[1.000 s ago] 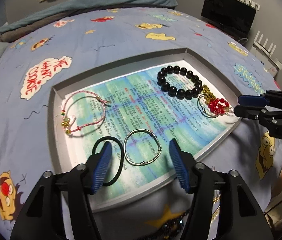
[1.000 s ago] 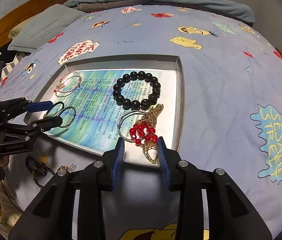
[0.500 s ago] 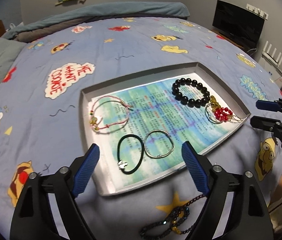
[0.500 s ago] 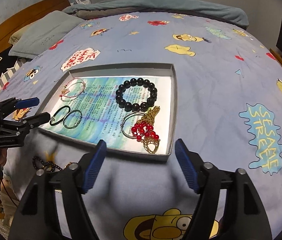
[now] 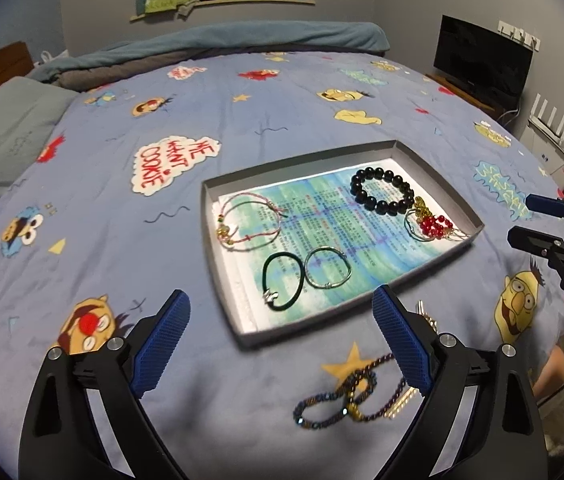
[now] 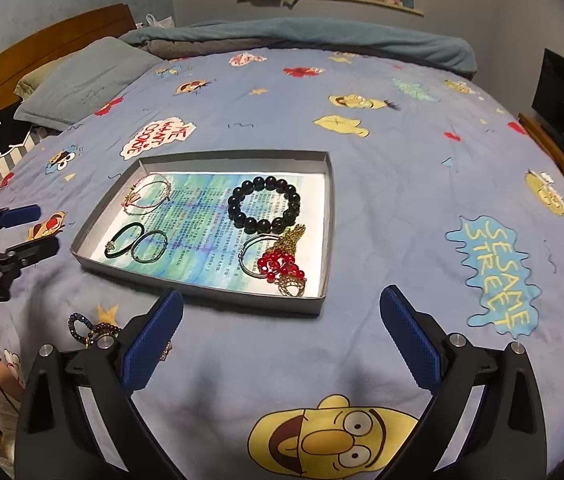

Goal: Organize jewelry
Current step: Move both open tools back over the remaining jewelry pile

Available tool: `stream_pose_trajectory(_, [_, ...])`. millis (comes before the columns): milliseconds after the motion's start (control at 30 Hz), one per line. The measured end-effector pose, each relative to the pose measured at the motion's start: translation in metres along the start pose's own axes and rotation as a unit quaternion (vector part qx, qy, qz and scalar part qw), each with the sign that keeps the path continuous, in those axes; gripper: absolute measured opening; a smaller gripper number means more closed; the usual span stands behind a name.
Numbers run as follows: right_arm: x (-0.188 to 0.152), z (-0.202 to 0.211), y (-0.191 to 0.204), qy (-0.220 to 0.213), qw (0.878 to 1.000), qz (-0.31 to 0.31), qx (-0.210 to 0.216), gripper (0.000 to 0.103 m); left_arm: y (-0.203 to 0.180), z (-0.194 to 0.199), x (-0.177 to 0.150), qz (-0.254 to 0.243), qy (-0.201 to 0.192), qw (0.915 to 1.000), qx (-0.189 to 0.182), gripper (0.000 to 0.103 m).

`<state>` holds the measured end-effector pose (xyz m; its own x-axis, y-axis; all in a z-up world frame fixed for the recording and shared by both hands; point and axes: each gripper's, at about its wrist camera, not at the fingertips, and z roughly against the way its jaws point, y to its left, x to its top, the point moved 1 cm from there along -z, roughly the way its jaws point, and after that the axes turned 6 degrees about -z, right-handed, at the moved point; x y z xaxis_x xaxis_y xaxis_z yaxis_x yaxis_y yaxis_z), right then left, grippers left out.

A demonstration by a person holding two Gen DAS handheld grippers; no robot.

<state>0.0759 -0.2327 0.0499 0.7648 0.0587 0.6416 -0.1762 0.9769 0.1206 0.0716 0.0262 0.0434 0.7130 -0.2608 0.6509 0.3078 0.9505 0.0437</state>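
A grey tray (image 5: 218,240) (image 6: 328,216) lies on the bed. It holds a black bead bracelet (image 5: 382,191) (image 6: 264,210), a red bead and gold chain piece (image 5: 432,224) (image 6: 282,266), a pink string bracelet (image 5: 250,222), a dark green hair tie (image 5: 282,280) and a silver bangle (image 5: 328,268). A dark beaded bracelet with a gold clasp (image 5: 346,398) (image 6: 88,328) lies on the cover outside the tray. My left gripper (image 5: 282,344) is open and empty above it. My right gripper (image 6: 282,340) is open and empty, in front of the tray.
The bed has a blue cartoon-print cover (image 6: 422,184). A grey pillow (image 6: 82,84) and wooden headboard (image 6: 42,40) are at the far left. A dark monitor (image 5: 482,60) stands beside the bed. A folded blanket (image 5: 242,44) lies along the far edge.
Both grippers have pulled back and up from the tray. Both opened wider. The right gripper let go of the red bead and gold chain piece, which now lies in the tray.
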Motion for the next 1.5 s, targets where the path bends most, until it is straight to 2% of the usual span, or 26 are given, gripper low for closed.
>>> stream_pose_trajectory(200, [-0.009, 0.009, 0.007, -0.010, 1.000, 0.008, -0.002, 0.097, 0.007, 0.017, -0.014, 0.009, -0.008, 0.9999, 0.004, 0.093])
stream_pose_trajectory(467, [-0.029, 0.014, 0.021, -0.018, 0.999, 0.030, -0.006, 0.097, 0.012, 0.023, -0.040, 0.017, 0.000, 0.9998, 0.011, 0.093])
stream_pose_trajectory(833, [-0.053, 0.005, 0.030, -0.029, 0.999, 0.035, 0.004, 0.097, 0.001, -0.003, -0.084, 0.006, 0.024, 0.9997, 0.007, 0.093])
stream_pose_trajectory(1067, [-0.065, -0.007, 0.033, -0.020, 0.999, 0.027, 0.006, 0.097, 0.001, -0.013, -0.095, 0.014, 0.032, 0.9994, -0.004, 0.090])
stream_pose_trajectory(1267, [-0.075, -0.015, 0.042, -0.019, 0.999, 0.036, 0.005, 0.097, -0.006, -0.017, -0.099, 0.004, 0.032, 0.9993, -0.020, 0.072])
stream_pose_trajectory(1333, [-0.079, -0.018, 0.047, -0.016, 0.999, 0.040, 0.009, 0.097, -0.009, -0.019, -0.100, -0.001, 0.033, 0.9992, -0.021, 0.061])
stream_pose_trajectory(1500, [-0.086, -0.022, 0.059, -0.012, 0.998, 0.056, 0.022, 0.097, -0.013, -0.021, -0.102, -0.011, 0.031, 0.9989, -0.033, 0.044])
